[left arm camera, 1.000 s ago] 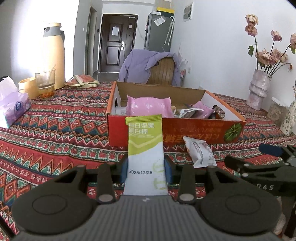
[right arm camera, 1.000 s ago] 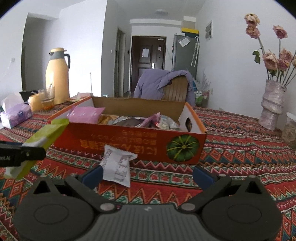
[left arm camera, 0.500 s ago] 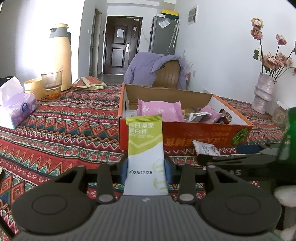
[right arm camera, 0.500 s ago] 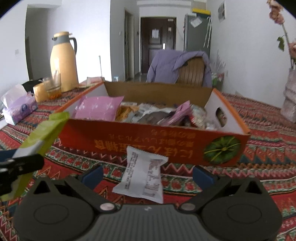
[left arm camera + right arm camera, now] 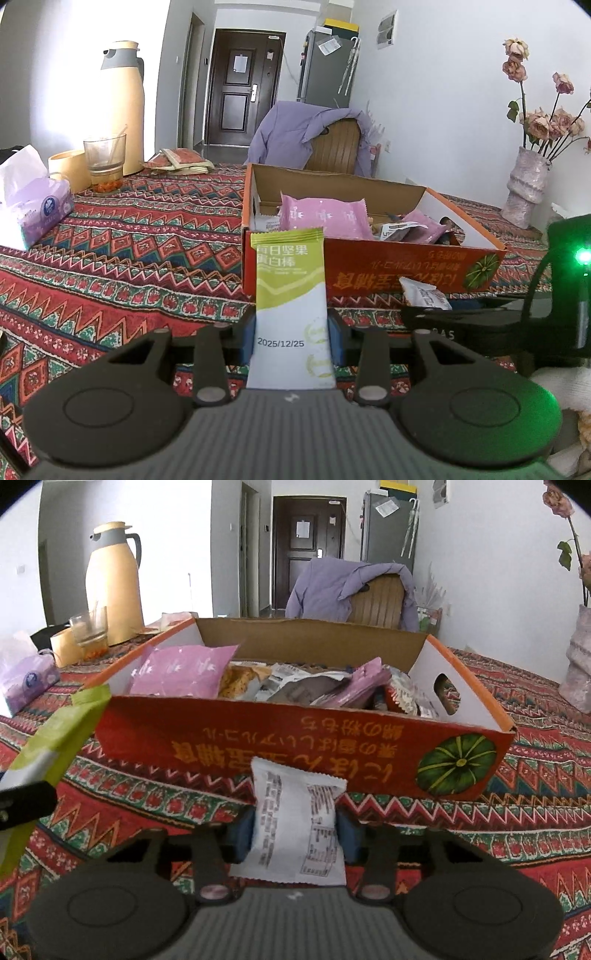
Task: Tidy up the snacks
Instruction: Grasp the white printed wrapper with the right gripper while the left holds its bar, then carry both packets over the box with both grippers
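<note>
My left gripper is shut on a green-and-white snack bar packet, held upright in front of the orange cardboard box. My right gripper is shut on a white snack packet with printed text, just before the box's front wall. The box holds several snacks, among them a pink packet. In the right wrist view the green packet shows at the left. In the left wrist view the white packet and the right gripper's arm show at the right.
A patterned red tablecloth covers the table. At the far left stand a tissue pack, a glass, a yellow thermos. A vase of dried roses stands at the far right. A chair with a purple jacket is behind the box.
My right gripper has closed on the white packet, which lay loose between its open fingers before, and moved closer to the box. My left gripper still holds the green packet.
</note>
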Demonstrator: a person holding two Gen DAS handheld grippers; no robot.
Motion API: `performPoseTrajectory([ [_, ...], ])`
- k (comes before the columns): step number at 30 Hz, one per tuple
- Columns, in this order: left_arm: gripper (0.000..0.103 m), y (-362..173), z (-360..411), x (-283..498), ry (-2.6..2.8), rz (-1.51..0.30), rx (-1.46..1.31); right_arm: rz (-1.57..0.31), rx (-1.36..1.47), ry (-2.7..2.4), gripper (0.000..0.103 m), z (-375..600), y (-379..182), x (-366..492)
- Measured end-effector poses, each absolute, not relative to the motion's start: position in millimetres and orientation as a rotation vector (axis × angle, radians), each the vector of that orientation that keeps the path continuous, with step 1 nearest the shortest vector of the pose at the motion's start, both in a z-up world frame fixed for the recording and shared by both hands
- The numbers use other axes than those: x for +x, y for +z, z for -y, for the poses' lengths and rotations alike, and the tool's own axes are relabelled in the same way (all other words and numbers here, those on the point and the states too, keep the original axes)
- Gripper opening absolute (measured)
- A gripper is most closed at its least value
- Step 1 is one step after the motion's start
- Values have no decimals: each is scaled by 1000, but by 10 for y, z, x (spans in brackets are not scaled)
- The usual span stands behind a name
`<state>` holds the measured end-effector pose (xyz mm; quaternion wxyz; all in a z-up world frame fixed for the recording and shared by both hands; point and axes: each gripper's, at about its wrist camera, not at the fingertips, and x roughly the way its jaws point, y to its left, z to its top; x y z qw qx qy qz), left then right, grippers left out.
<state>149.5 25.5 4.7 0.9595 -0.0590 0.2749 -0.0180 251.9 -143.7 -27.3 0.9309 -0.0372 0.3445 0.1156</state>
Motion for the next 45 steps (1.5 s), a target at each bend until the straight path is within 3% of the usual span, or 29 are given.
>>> performPoseTrajectory([
  [27, 39, 251, -153, 1444, -62, -510, -108, -516, -38, 261, 43, 1718, 198, 2091],
  [45, 39, 726, 92, 2034, -63, -444, -69, -410, -34, 247, 43, 1833, 601, 2463],
])
